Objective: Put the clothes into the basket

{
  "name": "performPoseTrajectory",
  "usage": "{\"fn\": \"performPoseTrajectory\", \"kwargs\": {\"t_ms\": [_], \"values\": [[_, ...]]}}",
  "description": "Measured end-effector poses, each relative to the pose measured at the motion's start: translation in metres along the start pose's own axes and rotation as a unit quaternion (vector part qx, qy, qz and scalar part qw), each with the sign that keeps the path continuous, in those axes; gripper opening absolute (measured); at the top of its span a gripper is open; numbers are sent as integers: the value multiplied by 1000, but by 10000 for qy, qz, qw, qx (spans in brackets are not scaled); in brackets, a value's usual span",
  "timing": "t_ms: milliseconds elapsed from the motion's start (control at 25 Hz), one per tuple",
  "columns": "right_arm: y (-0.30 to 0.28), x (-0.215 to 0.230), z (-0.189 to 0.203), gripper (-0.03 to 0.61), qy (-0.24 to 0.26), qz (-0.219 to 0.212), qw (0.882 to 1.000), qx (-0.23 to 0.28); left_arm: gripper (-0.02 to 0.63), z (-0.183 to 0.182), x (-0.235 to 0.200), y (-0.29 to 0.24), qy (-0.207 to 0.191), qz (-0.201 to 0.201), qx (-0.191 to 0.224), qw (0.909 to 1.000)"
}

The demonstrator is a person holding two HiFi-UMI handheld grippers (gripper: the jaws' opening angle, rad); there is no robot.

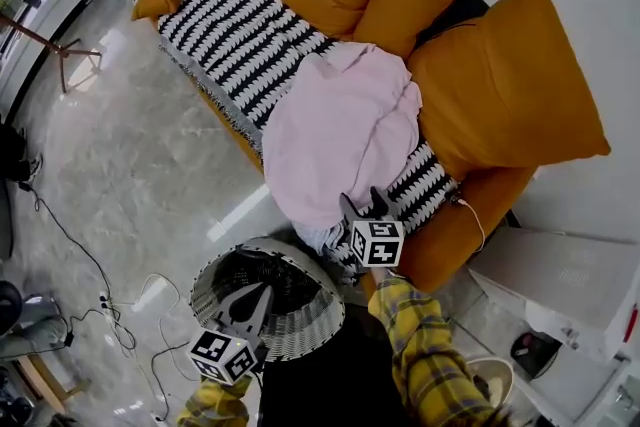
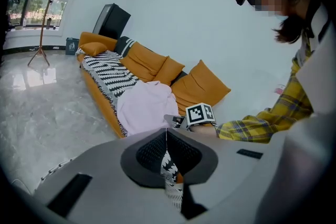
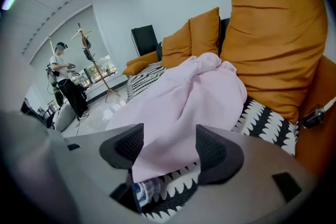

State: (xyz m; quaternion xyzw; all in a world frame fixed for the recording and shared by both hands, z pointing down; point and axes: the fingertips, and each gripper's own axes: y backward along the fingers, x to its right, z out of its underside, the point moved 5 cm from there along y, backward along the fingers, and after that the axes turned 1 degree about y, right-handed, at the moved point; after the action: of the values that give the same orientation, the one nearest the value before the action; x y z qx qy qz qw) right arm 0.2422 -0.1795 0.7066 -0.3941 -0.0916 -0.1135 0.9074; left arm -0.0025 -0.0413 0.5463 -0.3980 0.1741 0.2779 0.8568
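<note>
Right gripper spread wide over soft, rumpled pink garment.

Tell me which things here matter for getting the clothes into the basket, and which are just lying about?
For the job:
- pink garment
- woven basket
- right gripper, open, its jaws either side of the garment's edge
- left gripper, shut, over the basket

Just lying about:
- orange cushions
- black-and-white throw
- cables
- coat stand
</note>
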Motion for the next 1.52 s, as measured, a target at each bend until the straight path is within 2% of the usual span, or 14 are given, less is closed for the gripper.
{"fn": "performPoseTrajectory", "kwargs": {"t_ms": [200,400,600,680,1160,1280,1520], "values": [[-22,4,5,302,-232,135,9996,-121,17,-2,1,0,-76,74,-6,9999],[-35,2,9,291,-108,254,9993,-250,17,-1,-8,4,-12,-24,3,10000],[-37,-3,9,92,153,280,9987,-394,17,-2,-8,9,67,-74,71,9999],[-33,-5,5,55,200,312,9988,-305,17,-3,-8,12,60,-84,122,9999],[30,-38,-54,43,381,-150,9970,656,17,-25,9,31,-232,17,478,9986],[48,-44,-74,41,395,-229,9949,894,17,-31,16,39,-377,112,568,9976],[97,-59,-123,38,578,-368,9868,1469,17,-38,22,63,-406,133,728,9964]]}}
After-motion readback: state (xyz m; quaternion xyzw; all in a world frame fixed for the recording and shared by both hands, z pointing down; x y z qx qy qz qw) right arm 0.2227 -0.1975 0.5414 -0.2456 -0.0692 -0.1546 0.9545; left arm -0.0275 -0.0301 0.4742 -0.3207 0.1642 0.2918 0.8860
